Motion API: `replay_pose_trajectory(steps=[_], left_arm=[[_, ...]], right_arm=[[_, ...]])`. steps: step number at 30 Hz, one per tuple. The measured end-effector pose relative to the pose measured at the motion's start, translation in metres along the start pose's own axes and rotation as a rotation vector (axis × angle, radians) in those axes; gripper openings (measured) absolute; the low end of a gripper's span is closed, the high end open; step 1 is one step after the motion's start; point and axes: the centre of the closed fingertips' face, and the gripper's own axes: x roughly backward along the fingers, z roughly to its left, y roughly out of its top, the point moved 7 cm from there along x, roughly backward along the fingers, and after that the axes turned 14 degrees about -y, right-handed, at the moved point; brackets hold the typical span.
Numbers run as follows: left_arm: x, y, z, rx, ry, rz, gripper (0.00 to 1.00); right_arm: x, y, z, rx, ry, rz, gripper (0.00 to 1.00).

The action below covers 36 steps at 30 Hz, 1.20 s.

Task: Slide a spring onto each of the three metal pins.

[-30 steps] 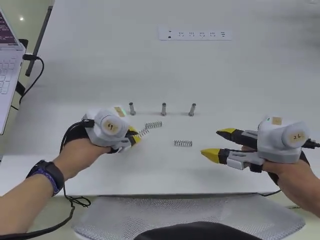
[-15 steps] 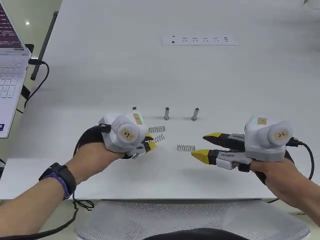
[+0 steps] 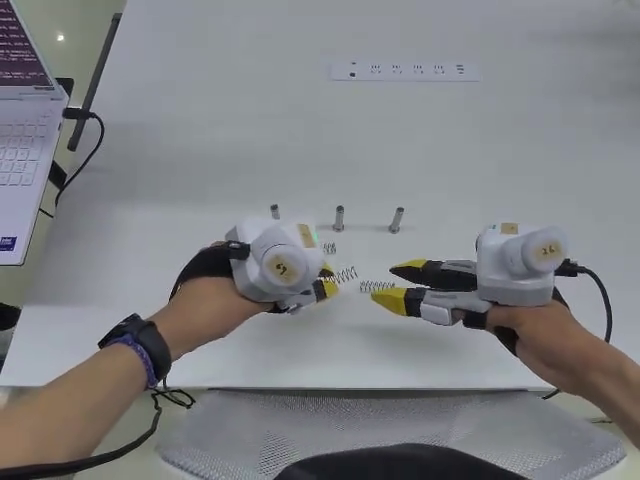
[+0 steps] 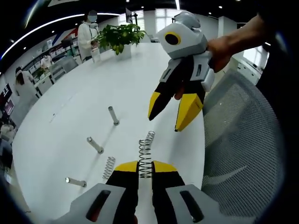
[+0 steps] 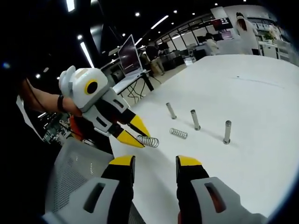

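None of the three pins (image 3: 339,217) carries a spring yet. They stand bare in a row across the table (image 3: 200,140), so I'd say all three fittings are left to do. One spring (image 3: 345,274) is up off the table, pinched by its end between the pressed-together jaws of the left gripper (image 3: 325,288) and sticking out to the right. A second spring (image 3: 329,248) lies loose just on the near side of the middle pin. A third spring (image 3: 377,287) lies nearer and further right, close by the yellow tips of the right gripper (image 3: 392,283). That gripper's jaws are spread around nothing and point left, so the two grippers face each other tip to tip. Both are held low on the near side of the pins, each hand wrapped round its grip.
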Motion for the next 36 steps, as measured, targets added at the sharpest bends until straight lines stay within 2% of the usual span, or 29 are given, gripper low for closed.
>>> replay_pose_trajectory(steps=[9,14,17,22,28,36], left_arm=[[-0.003,0.012,-0.009,-0.057,-0.026,0.004,0.02],[-0.006,0.018,-0.015,-0.097,-0.041,0.01,0.02],[-0.006,0.021,-0.017,-0.112,-0.048,0.012,0.02],[-0.007,0.021,-0.02,-0.143,-0.06,0.023,0.02],[-0.008,0.023,-0.022,-0.158,-0.069,0.023,0.02],[-0.009,0.021,-0.022,-0.163,-0.075,0.026,0.02]], right_arm=[[-0.003,-0.002,0.002,-0.018,0.037,0.011,0.31],[-0.005,-0.004,0.001,-0.057,0.071,0.01,0.29],[-0.004,-0.005,0.006,-0.06,0.084,0.015,0.26],[-0.003,-0.006,0.006,-0.099,0.113,0.007,0.23],[-0.003,-0.007,0.009,-0.104,0.134,0.013,0.17],[-0.002,-0.007,0.008,-0.11,0.136,0.002,0.11]])
